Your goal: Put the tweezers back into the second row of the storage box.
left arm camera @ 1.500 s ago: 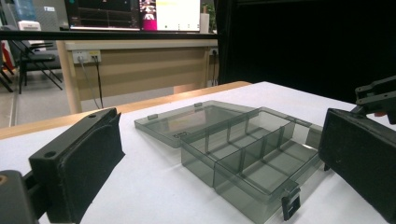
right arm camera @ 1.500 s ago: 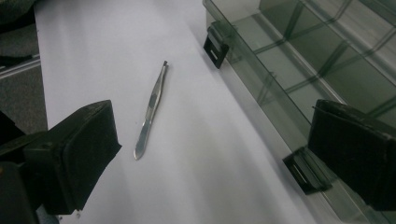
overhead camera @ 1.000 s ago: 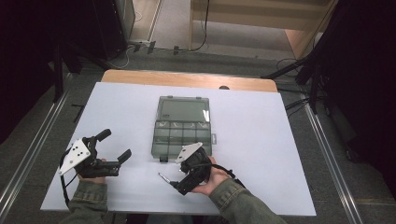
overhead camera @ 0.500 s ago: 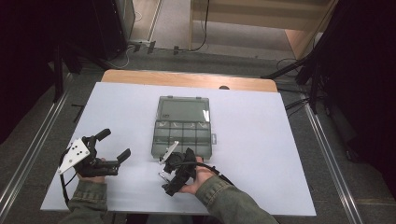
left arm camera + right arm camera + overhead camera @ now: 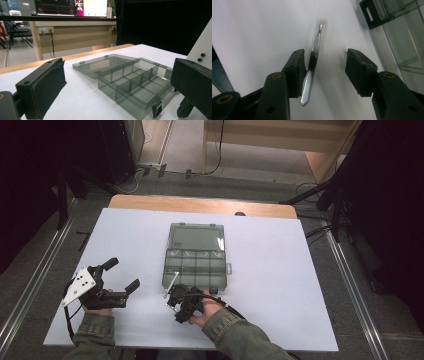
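A silver pair of tweezers [image 5: 313, 62] lies on the white table between the jaws of my right gripper [image 5: 324, 60]. It sits close against the inner pad of the jaw at the left of that view, well apart from the other. The jaws stand wide open. In the high view my right gripper [image 5: 179, 307] points down at the table just in front of the box's near left corner. My left gripper [image 5: 121, 275] rests open at the table's left, holding nothing. Its jaws [image 5: 117, 67] frame the smoky clear compartment box [image 5: 130, 80].
The compartment box [image 5: 196, 255] lies open at mid-table, lid [image 5: 196, 236] flat toward the far side, compartments looking empty. Its black latch [image 5: 372, 11] is near the right gripper. The white table [image 5: 280, 270] ends at a wooden strip [image 5: 200, 206] at the back.
My right gripper has swung left across the box's front edge and tipped down toward the table. My left gripper has stayed put.
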Tool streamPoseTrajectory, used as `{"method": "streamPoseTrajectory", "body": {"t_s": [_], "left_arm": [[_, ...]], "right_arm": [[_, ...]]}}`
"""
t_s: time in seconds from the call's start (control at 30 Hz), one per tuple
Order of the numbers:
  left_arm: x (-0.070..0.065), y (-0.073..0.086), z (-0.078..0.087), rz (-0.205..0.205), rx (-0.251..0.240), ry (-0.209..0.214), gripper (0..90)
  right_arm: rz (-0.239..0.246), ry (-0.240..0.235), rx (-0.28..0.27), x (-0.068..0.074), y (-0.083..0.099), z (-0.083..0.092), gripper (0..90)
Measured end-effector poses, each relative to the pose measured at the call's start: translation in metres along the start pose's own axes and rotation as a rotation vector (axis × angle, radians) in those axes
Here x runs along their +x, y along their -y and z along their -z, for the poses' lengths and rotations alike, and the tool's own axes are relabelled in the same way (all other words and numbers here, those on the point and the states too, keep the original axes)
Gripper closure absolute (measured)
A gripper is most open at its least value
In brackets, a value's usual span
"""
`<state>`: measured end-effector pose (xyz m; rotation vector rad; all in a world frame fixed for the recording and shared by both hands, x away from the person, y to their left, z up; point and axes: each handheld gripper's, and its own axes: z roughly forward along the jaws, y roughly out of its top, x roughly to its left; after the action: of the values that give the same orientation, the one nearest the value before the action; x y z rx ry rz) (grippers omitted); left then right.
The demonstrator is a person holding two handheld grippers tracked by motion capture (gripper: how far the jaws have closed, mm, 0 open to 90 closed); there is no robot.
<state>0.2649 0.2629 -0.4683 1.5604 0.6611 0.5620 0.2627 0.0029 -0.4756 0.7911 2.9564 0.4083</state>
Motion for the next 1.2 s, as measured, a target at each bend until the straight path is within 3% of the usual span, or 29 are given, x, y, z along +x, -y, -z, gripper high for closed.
{"method": "streamPoseTrajectory", "body": {"t_s": [0.13,0.27,0.33,0.57,0.9,1.2], "left_arm": [[0.0,0.0,0.0,0.0,-0.001,0.0,0.0],[0.001,0.0,0.0,0.0,-0.003,0.0,0.0],[0.001,0.0,0.0,0.0,-0.003,0.0,0.0],[0.001,0.0,0.001,0.0,-0.002,-0.001,0.0],[0.001,0.0,0.0,0.001,0.0,0.002,0.0],[0.0,0.001,-0.001,0.003,0.002,0.005,0.0]], "right_arm": [[0.005,0.009,0.018,0.002,-0.003,-0.002,60.8],[0.023,0.0,0.067,0.003,-0.008,0.0,85.8],[0.038,-0.001,0.07,0.003,-0.009,-0.001,86.3],[0.026,-0.044,0.094,-0.002,-0.007,0.002,86.8],[-0.019,-0.119,0.06,-0.016,0.003,0.012,87.1],[-0.033,-0.126,0.014,-0.024,0.008,0.024,87.1]]}}
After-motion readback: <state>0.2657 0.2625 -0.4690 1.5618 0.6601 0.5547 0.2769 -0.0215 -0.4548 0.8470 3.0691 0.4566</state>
